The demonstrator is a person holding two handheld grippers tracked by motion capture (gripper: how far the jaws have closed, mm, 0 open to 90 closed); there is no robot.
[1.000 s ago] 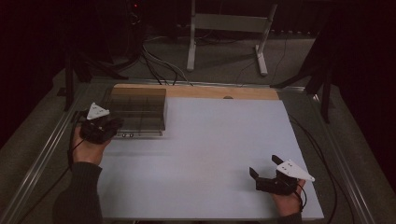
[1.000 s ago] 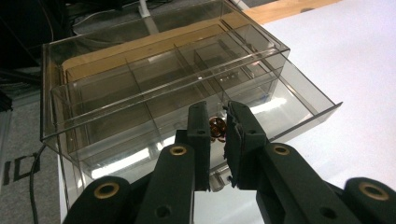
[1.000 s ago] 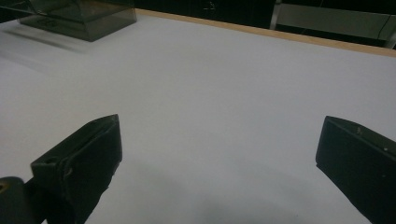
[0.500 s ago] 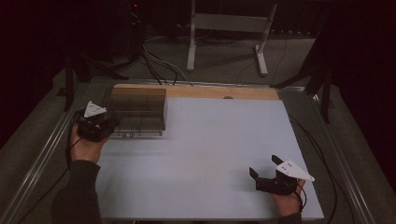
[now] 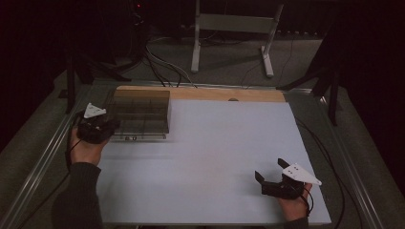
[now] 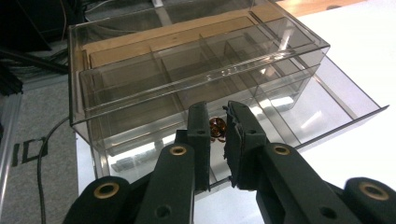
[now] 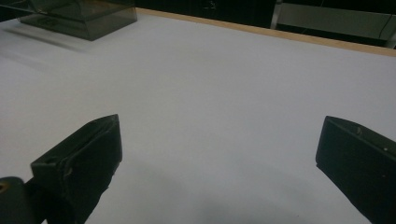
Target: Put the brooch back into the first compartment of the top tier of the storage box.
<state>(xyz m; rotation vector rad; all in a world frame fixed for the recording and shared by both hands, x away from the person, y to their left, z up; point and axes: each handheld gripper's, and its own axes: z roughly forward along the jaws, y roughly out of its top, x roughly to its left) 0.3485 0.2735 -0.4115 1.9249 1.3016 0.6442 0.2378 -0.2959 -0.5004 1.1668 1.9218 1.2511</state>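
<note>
At the table's [image 5: 205, 143] far left corner, the left gripper [image 6: 218, 122] hovers at the clear compartment box [image 6: 196, 79], jaws nearly together with nothing clamped, a small copper-coloured piece [image 6: 216, 128] in the open drawer beyond them. At the near right, the right gripper [image 5: 270, 177] rests with jaws wide apart, empty.

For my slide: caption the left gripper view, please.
Nearly shut left tongs poised at the clear compartment box's pulled-out drawer.

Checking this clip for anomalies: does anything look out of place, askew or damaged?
Nothing looks damaged or spilled. The clear compartment box sits square at the table's far left, its lower drawer pulled out. A small copper-coloured part lies inside, just beyond the left gripper.
</note>
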